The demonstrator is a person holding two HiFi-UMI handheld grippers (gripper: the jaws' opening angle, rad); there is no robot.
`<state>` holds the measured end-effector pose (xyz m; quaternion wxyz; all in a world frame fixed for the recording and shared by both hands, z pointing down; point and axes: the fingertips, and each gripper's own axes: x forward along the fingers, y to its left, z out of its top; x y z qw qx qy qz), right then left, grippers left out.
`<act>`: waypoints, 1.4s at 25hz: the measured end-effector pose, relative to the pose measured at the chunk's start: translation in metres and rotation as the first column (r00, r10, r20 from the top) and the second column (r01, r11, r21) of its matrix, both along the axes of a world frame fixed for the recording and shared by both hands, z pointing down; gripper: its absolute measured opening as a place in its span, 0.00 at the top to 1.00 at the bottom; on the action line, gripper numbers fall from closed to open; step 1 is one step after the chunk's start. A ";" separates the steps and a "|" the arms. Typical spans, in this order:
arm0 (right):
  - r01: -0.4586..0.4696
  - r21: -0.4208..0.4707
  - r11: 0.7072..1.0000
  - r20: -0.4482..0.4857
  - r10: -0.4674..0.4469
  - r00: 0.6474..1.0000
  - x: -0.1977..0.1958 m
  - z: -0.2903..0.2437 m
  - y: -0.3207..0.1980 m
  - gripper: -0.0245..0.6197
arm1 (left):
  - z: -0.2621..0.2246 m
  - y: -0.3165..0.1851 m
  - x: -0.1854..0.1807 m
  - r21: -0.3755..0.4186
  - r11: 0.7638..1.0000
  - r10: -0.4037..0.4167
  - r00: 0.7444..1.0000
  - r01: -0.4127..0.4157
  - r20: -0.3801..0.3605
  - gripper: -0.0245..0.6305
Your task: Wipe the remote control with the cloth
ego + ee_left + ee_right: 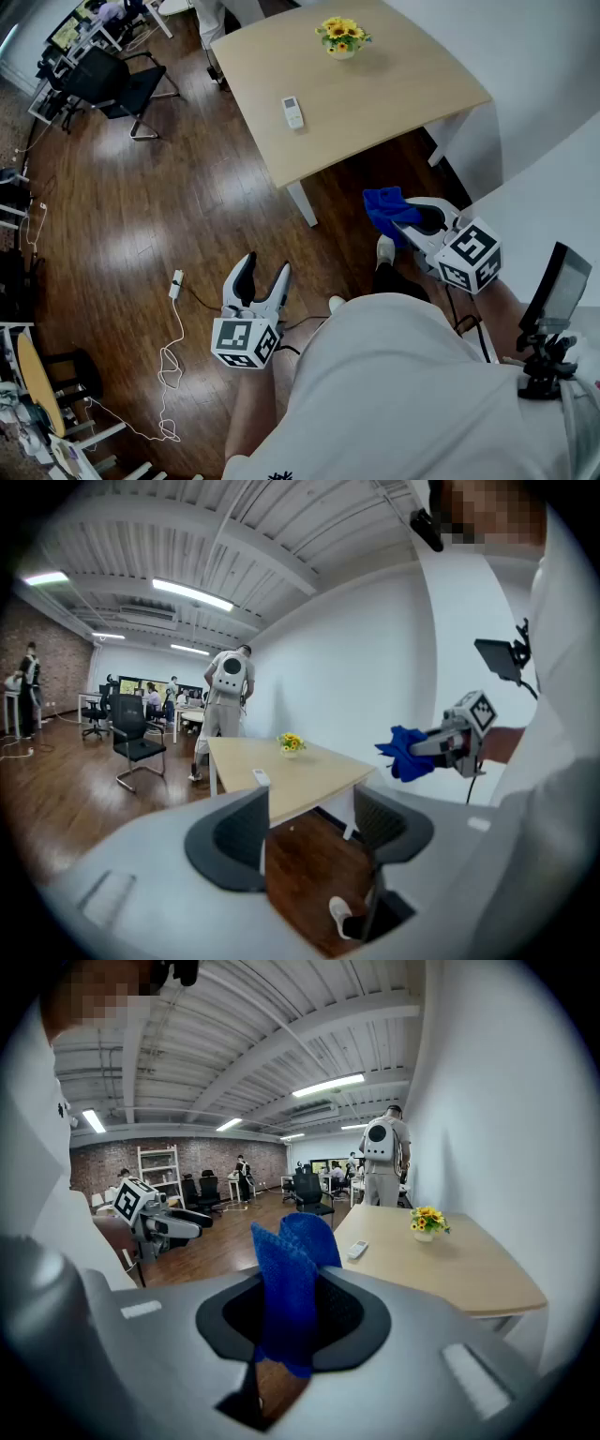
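L gripper (263, 272): jaws wide, nothing between, above wood floor (141, 216). On table (403, 94) lies remote control (293, 112), well apart from both grippers. Small pot (341, 52) holds yellow flowers (343, 32). R gripper (412, 217) clamps blue cloth (382, 206).

Blue cloth (286, 1288) between jaws — (remote (357, 1250) beyond)
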<state>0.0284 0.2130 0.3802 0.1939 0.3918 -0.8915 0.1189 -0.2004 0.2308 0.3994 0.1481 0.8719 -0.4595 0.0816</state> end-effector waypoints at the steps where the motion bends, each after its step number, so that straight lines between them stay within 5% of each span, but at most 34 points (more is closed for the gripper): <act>1: -0.001 0.006 1.000 -0.002 0.001 1.000 0.000 -0.003 -0.002 0.83 | -0.001 -0.001 0.001 0.003 1.000 0.003 1.000 -0.003 0.000 0.50; 11: 0.018 -0.017 1.000 -0.004 -0.018 1.000 -0.018 -0.006 -0.019 0.83 | -0.002 -0.016 -0.008 -0.018 1.000 -0.003 1.000 0.003 -0.009 0.50; 24: 0.142 -0.054 0.988 0.059 -0.139 0.989 0.026 0.033 -0.223 0.83 | 0.045 -0.202 0.062 -0.110 0.989 -0.096 0.994 0.100 0.043 0.50; 35: 0.236 -0.127 0.963 0.067 -0.229 0.971 0.094 0.043 -0.358 0.83 | 0.087 -0.349 0.127 -0.235 0.950 -0.163 0.970 0.203 0.181 0.48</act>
